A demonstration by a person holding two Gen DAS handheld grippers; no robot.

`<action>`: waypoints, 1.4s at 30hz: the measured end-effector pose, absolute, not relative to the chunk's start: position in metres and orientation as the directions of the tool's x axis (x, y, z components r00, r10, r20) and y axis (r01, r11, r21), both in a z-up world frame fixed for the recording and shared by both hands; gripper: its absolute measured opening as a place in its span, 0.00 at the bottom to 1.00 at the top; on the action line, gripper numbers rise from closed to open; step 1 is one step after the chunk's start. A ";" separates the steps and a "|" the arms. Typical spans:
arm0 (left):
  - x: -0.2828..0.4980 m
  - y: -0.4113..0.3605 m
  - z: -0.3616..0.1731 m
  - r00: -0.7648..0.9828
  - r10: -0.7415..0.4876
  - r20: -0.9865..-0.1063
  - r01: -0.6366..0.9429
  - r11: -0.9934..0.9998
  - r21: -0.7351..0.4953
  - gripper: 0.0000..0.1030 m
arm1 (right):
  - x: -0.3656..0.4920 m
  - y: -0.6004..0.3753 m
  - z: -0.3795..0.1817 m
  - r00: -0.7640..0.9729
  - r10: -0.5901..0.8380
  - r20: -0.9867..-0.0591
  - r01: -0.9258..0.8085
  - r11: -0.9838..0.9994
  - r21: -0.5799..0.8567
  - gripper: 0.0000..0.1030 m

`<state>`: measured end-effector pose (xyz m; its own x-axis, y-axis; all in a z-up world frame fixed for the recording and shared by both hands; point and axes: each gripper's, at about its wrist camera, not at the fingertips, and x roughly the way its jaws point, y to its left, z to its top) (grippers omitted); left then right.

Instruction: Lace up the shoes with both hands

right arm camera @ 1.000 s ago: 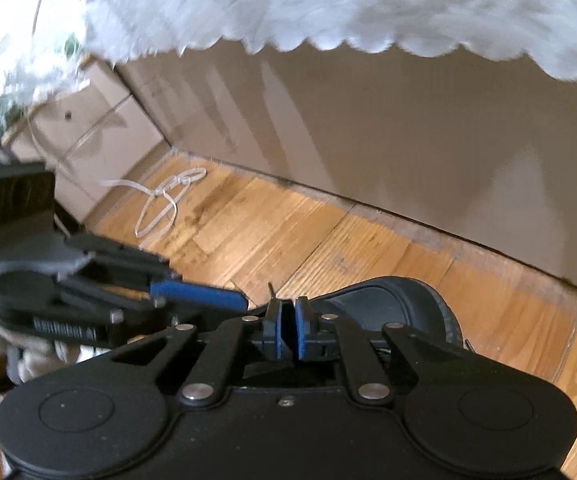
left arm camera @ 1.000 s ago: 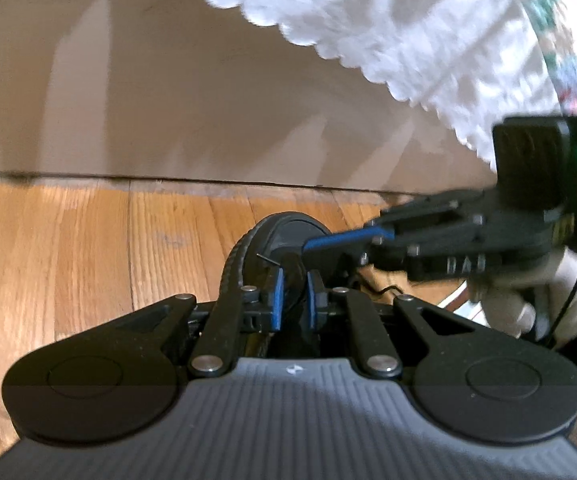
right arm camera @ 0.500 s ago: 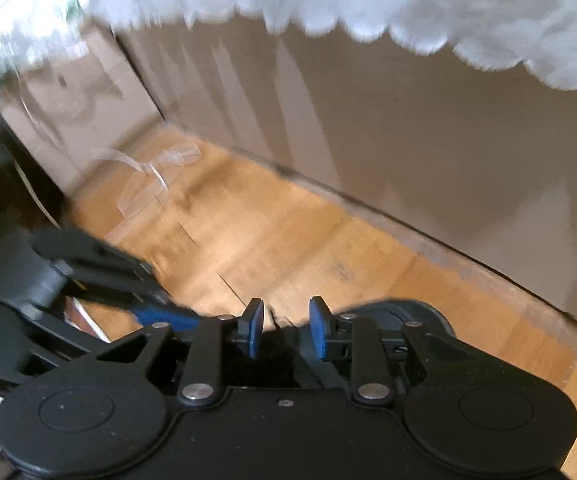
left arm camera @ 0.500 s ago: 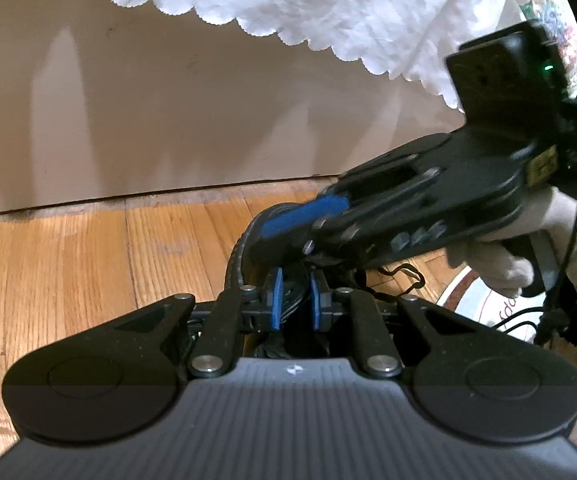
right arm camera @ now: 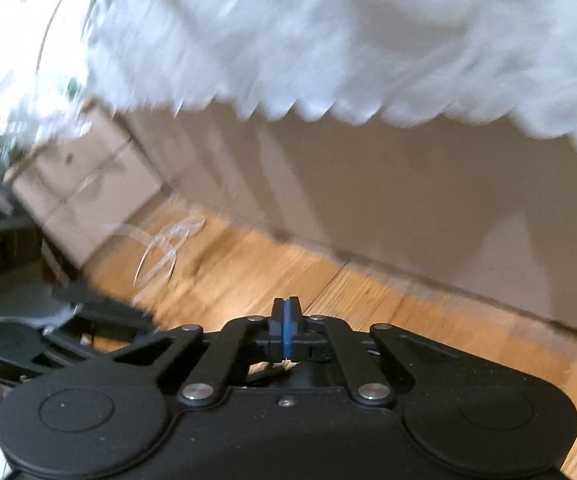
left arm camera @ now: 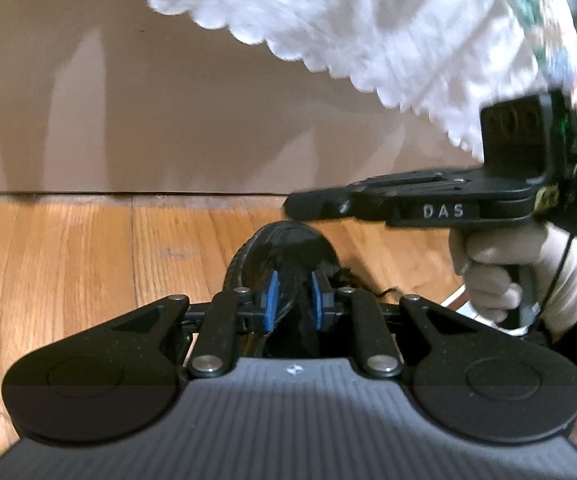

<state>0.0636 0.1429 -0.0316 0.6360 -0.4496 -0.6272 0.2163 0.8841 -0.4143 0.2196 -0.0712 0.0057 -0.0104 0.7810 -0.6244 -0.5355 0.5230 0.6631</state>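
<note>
A black shoe (left arm camera: 288, 248) is seen lying on a wooden floor (left arm camera: 88, 264), toe pointed toward a tan wall (left arm camera: 168, 120) under a white scalloped cloth (left arm camera: 368, 32). The left gripper (left arm camera: 291, 300) is held low over the shoe, its jaws parted a little, with the shoe's dark laced upper framed between the blue pads (left arm camera: 272, 300); whether anything is gripped cannot be told. The right gripper (left arm camera: 312, 206) is held level above and to the right of the shoe by a white-gloved hand (left arm camera: 504, 276). In the blurred right wrist view, the right gripper's (right arm camera: 286, 328) jaws are pressed together; whether a lace is pinched between them cannot be told. A loose white cord (right arm camera: 164, 252) is seen on the floor near cardboard boxes (right arm camera: 88, 200).
</note>
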 end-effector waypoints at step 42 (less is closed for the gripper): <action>0.029 0.121 0.132 0.889 -0.389 -0.240 0.259 0.861 -0.437 0.00 | 0.203 -0.165 -0.019 0.104 0.483 -0.869 -0.371 0.830 0.417 0.29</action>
